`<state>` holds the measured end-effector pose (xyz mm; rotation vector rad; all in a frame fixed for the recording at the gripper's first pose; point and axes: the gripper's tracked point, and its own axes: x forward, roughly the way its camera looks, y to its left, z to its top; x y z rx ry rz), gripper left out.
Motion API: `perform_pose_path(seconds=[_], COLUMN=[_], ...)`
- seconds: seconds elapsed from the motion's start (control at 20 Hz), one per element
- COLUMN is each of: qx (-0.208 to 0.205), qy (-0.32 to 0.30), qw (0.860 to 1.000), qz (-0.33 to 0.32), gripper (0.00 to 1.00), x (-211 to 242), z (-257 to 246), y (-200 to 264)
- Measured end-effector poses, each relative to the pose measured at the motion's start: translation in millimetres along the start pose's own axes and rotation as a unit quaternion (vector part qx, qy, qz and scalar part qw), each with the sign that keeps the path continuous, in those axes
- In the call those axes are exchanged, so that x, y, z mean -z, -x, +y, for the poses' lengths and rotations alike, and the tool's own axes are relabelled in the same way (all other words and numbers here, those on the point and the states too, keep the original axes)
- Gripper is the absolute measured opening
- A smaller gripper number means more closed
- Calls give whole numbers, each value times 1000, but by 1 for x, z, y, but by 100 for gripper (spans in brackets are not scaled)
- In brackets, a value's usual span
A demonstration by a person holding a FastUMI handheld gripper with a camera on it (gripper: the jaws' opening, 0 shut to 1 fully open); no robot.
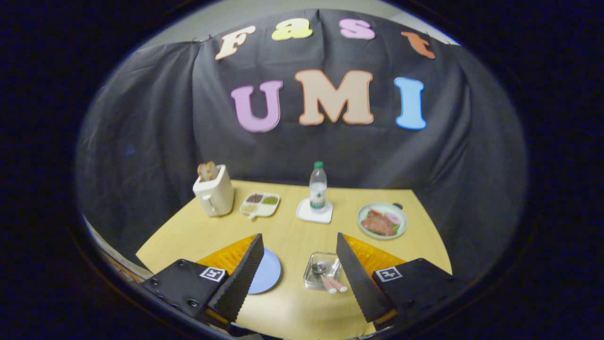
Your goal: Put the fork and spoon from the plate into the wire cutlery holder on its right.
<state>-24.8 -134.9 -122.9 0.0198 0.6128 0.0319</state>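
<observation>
**Q:** On the table, what lies nearest the gripper?

**A:** On a smooth, pale yellow tabletop (292, 302), a flat, round, light blue plate (266, 273) sits just ahead of the left finger, which partly covers it. To its right, between the two fingers, stands the cutlery holder (322, 270), a small squarish container that looks see-through; whether it is wire I cannot tell at this size. Two pink-handled utensils (333, 284), the fork and spoon, lie in it, their rounded handle ends poking out over its near edge toward the gripper.

**Q:** And the gripper itself?

**A:** The gripper (299, 278) is held above the table with its jaws spread wide, gripping nothing. Each finger is a wedge shape with a finely ribbed inner face.

**Q:** What sits farther back?

**A:** Beyond the fingers, a cream toaster (213, 193) with rounded corners holds brown bread slices. Right of it is a white divided dish (260, 204) with small portions of food, then a clear plastic bottle (318, 186) with a green cap, upright on a white square coaster (314, 212). Well to the right, a round pale green plate (382, 220) carries reddish meat. Draped black cloth (141, 141) forms the wall behind.
</observation>
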Motion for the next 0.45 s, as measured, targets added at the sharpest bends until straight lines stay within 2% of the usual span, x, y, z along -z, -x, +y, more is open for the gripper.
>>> perform_pose_path(seconds=[0.1,0.2,0.3,0.45], qx=[7,31,62,75], qy=[-18,-23,-12,12], qw=[998,995,991,984], qz=[-56,-90,-117,-161], gripper=[98,98,98,98], x=[-16,-23,-26,-32], z=[1,-7,-15,-6], y=[15,27,36,45])
